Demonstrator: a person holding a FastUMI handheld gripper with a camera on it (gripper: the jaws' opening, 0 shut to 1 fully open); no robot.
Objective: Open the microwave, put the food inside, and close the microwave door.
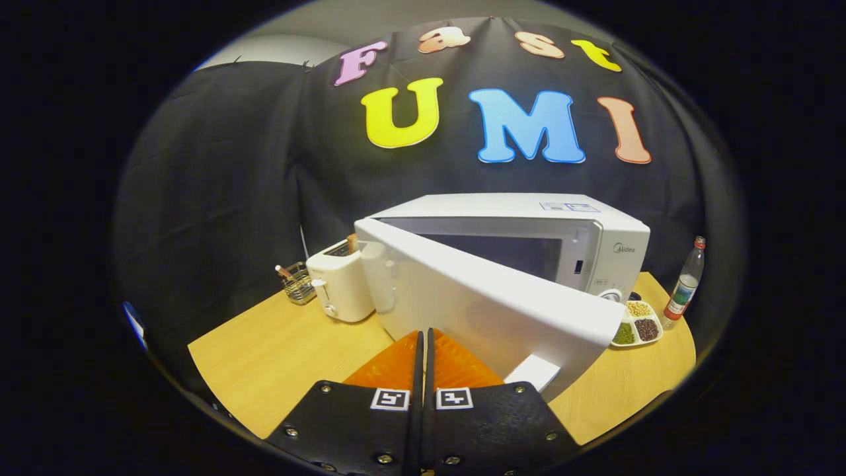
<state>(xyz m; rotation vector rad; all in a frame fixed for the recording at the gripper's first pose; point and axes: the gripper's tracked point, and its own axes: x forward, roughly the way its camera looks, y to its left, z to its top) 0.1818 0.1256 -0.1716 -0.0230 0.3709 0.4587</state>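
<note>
The white microwave [529,244] stands at the back of the wooden counter [277,350], its door [489,301] swung partly open towards the tongs [425,340], whose fingers are pressed together, empty, just short of the door's outer face.

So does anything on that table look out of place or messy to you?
Nothing spilled or broken. The one thing that stands out is the microwave: its door hangs partly open, swung out toward the gripper, whose fingers are together just in front of it. The toaster, bottle and divided dish sit tidy.
</note>
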